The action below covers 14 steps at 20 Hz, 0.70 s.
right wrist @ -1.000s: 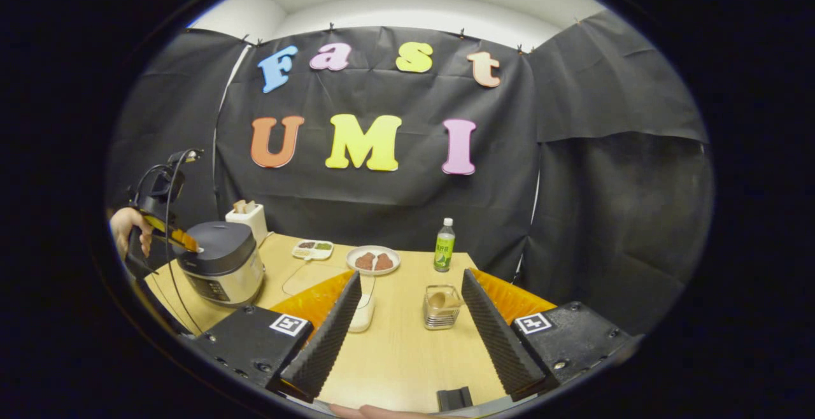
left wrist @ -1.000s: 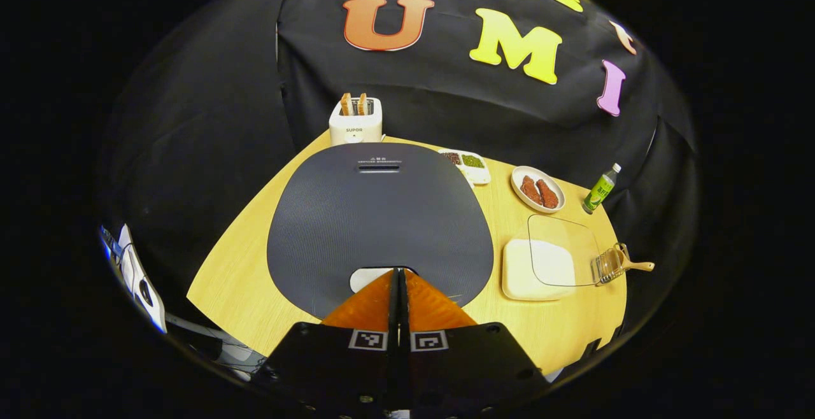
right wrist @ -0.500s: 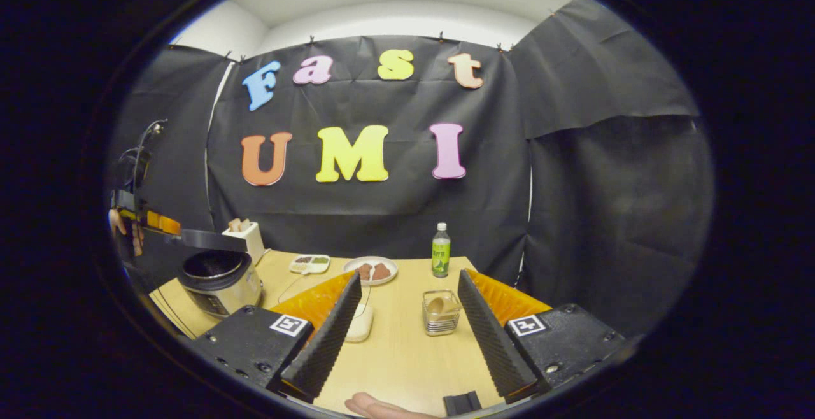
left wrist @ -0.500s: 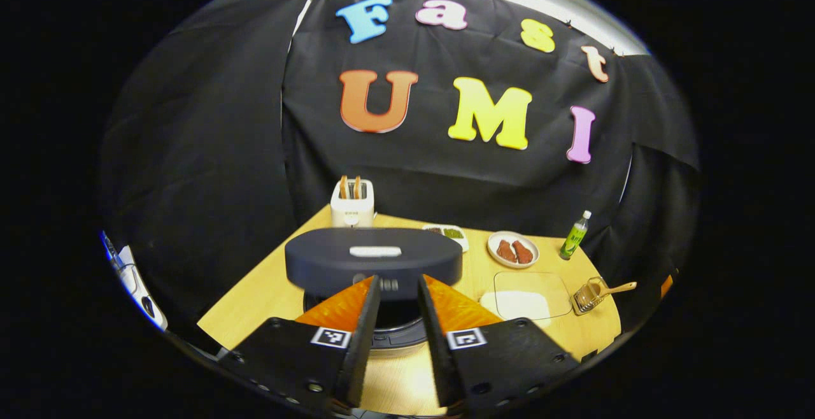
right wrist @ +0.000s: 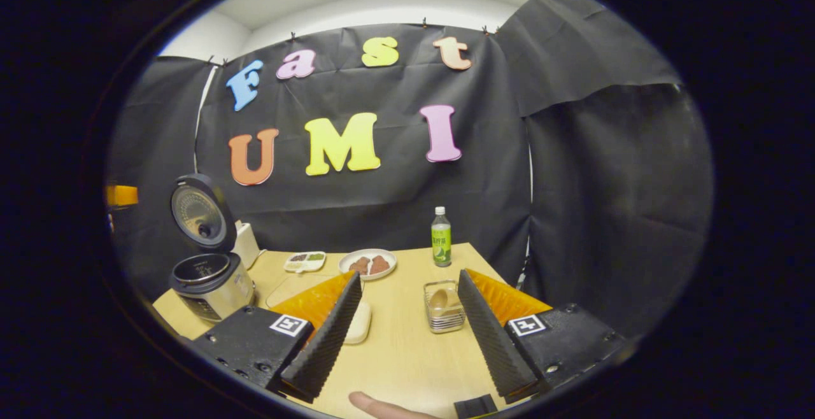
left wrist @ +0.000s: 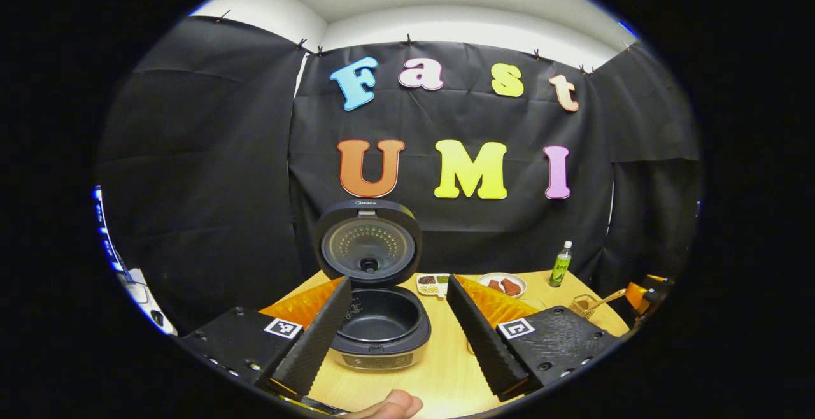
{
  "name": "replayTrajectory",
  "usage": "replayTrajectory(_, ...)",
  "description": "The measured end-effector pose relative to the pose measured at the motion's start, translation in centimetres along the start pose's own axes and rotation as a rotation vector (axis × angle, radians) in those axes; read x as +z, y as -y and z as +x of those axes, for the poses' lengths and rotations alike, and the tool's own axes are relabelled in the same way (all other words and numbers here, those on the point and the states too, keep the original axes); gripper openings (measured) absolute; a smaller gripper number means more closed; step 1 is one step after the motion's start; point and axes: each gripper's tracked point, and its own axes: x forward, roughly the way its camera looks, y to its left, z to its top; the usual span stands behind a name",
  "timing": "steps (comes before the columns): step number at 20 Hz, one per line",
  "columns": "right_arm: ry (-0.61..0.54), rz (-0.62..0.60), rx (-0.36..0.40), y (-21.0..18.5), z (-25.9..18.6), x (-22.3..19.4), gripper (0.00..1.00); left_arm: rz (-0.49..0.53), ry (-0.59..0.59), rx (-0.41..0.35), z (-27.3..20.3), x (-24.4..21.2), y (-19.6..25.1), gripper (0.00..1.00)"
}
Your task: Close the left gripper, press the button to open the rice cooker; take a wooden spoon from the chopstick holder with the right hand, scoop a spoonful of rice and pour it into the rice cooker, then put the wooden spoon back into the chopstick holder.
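Note:
The rice cooker (left wrist: pixel 381 326) stands on the table with its lid (left wrist: pixel 369 244) swung upright and the dark inner pot bare. My left gripper (left wrist: pixel 398 282) hangs open in front of it, apart from it. In the right gripper view the cooker (right wrist: pixel 211 284) sits at the far left. My right gripper (right wrist: pixel 409 276) is open above the table, nothing between its fingers. Just beyond its right finger stands the wire chopstick holder (right wrist: pixel 444 317) with the wooden spoon (right wrist: pixel 439 300) in it. A white rice container (right wrist: pixel 358 322) under a clear lid lies by its left finger.
A toaster (right wrist: pixel 245 244) stands behind the cooker. Further back are a small divided tray (right wrist: pixel 304 260), a plate of meat (right wrist: pixel 368 263) and a green bottle (right wrist: pixel 440 237). The wooden table (right wrist: pixel 401 358) ends near the black cloth walls. A thumb (left wrist: pixel 391 404) shows at the bottom edge.
The cooker's lid went from flat and closed to fully upright. My left gripper lifted off the lid button, drew back and opened. The right gripper stayed open, hardly shifting.

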Motion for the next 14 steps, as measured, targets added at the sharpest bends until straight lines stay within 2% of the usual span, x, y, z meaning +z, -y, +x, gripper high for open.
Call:
replayTrajectory(5, 0.000, 0.018, -0.099, 4.2, 3.3, -2.2, 0.99, 0.008, 0.045, -0.026, -1.9, -1.6, 1.3, 0.95)
replayTrajectory(8, -0.049, 0.053, -0.114, 6.0, 5.2, -4.8, 1.00, 0.039, 0.071, -0.014, -2.6, -2.7, 1.8, 0.95)
replayTrajectory(14, -0.134, 0.044, -0.140, 8.9, 8.4, -9.4, 1.00, 0.052, 0.100, -0.069, -3.9, -4.3, 5.0, 0.95)
